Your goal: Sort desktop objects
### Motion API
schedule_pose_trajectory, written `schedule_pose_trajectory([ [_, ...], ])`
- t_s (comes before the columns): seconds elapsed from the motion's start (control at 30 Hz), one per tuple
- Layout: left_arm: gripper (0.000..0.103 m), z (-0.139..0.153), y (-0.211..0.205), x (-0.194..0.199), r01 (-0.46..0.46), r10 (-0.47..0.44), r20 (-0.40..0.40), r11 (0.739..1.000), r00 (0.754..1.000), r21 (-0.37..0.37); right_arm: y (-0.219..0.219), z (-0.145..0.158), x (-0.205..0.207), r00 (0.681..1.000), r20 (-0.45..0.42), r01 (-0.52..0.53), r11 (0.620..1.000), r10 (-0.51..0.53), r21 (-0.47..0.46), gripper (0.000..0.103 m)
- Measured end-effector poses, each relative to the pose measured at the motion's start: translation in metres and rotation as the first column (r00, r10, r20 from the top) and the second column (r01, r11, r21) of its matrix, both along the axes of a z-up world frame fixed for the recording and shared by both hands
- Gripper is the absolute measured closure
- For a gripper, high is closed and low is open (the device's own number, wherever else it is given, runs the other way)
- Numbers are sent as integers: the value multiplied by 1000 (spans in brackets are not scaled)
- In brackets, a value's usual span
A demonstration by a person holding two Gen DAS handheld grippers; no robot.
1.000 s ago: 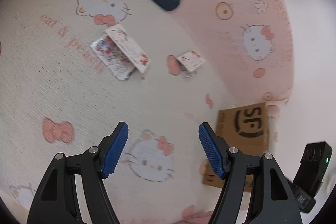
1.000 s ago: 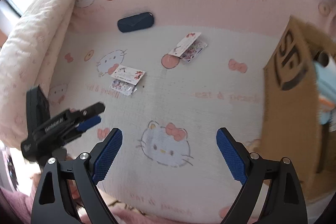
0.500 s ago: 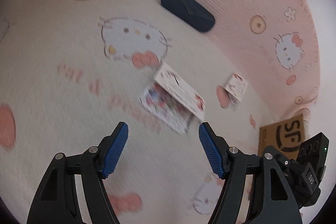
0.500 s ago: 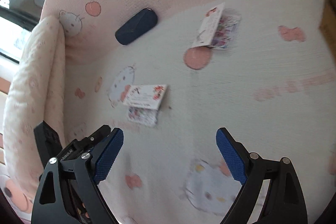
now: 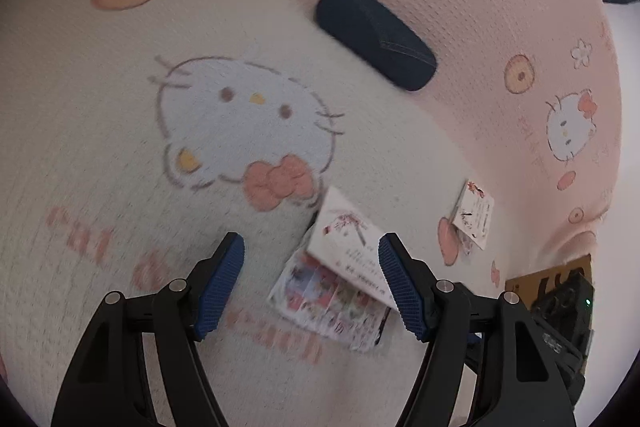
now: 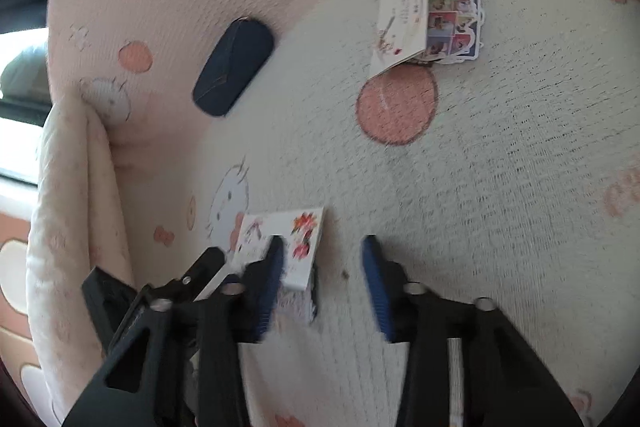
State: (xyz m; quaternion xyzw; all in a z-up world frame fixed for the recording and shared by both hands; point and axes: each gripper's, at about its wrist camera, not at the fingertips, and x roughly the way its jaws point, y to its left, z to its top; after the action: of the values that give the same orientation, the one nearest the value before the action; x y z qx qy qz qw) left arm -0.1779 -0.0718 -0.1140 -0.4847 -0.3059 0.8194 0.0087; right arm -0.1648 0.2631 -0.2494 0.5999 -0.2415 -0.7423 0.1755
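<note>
— On the blanket (image 5: 120, 155), where's the near sticker pack (image 5: 340, 279)?
— Between the left tongs (image 5: 312, 283), spread wide, empty. Right tongs (image 6: 322, 283) gape too, pack just left.
— Any writing?
— Card print's blurred; box (image 5: 548, 273) lettering unreadable.

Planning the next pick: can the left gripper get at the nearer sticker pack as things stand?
Probably yes: the left gripper is open with the sticker pack lying flat between its fingers, nothing covering it.
</note>
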Motion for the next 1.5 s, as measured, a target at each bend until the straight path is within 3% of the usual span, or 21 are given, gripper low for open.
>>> schedule_pose_trajectory([
  [0.13,31,-3,4,-10,5,-5,-18,1000,1000,-7,-4,-11,-8,1000,13,14,999,-13,-42,80],
  [0.2,39,-5,7,-11,17,-17,-21,1000,1000,8,-8,-16,-10,1000,17,2,999,-1,-49,81],
  [0.27,71,-8,11,-10,30,-30,-15,999,999,39,-13,-18,-10,1000,13,-17,999,17,-40,89],
  [0.3,78,-11,12,-9,31,-31,-5,998,1000,51,-17,-19,-10,1000,4,-30,999,30,-20,92],
  [0.53,83,-3,19,14,11,-10,-11,994,1000,113,-31,-6,1,993,-28,-112,993,113,33,95],
  [0.77,83,7,26,56,-1,1,-3,987,1000,163,-24,19,41,984,-56,-166,983,171,83,95],
  [1.03,83,0,57,121,-35,16,77,966,997,257,17,34,96,987,-37,-151,977,158,153,95],
  [1.13,83,-4,72,141,-34,8,106,971,994,237,36,34,113,990,-20,-135,978,140,159,96],
  [1.23,83,-5,81,152,7,-31,143,986,989,164,57,30,128,994,10,-107,984,107,143,95],
  [1.3,74,-5,83,156,43,-66,168,990,984,138,71,27,137,997,38,-77,991,73,112,94],
  [1.33,54,-4,82,157,58,-83,180,988,980,141,78,25,141,997,67,-49,995,43,86,94],
  [1.37,42,-2,80,160,64,-91,185,987,979,147,86,23,146,995,94,-19,998,13,60,90],
  [1.43,39,6,70,168,40,-66,171,988,983,149,98,21,160,993,114,39,999,-40,6,74],
  [1.5,38,13,59,172,10,-33,158,990,987,143,103,21,169,992,111,58,998,-57,-6,45],
])
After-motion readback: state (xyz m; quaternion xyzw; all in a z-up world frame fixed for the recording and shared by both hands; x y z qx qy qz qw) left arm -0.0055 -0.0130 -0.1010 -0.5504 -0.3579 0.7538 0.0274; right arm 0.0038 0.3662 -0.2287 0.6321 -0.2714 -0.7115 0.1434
